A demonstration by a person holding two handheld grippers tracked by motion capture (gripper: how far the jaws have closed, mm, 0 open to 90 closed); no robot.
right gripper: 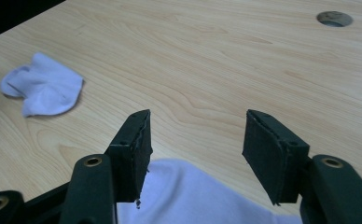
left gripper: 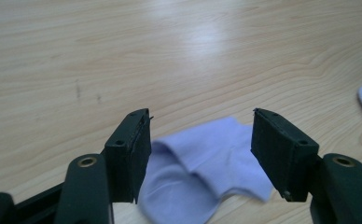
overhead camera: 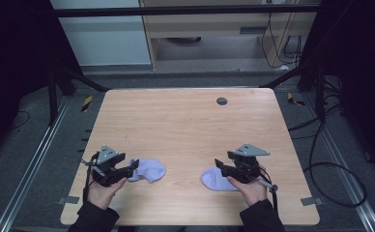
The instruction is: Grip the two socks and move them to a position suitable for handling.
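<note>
While both socks lie near the table's (overhead camera: 190, 121) front edge, left gripper (overhead camera: 133, 167) and right gripper (overhead camera: 218, 165) gape empty.

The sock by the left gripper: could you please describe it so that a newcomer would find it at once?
Start at the wooden table and go to its near left part, where the left gripper points. Just past its open jaws lies a pale lilac sock, crumpled and bent at the heel. The other sock, under the right gripper, lies flatter.
</note>
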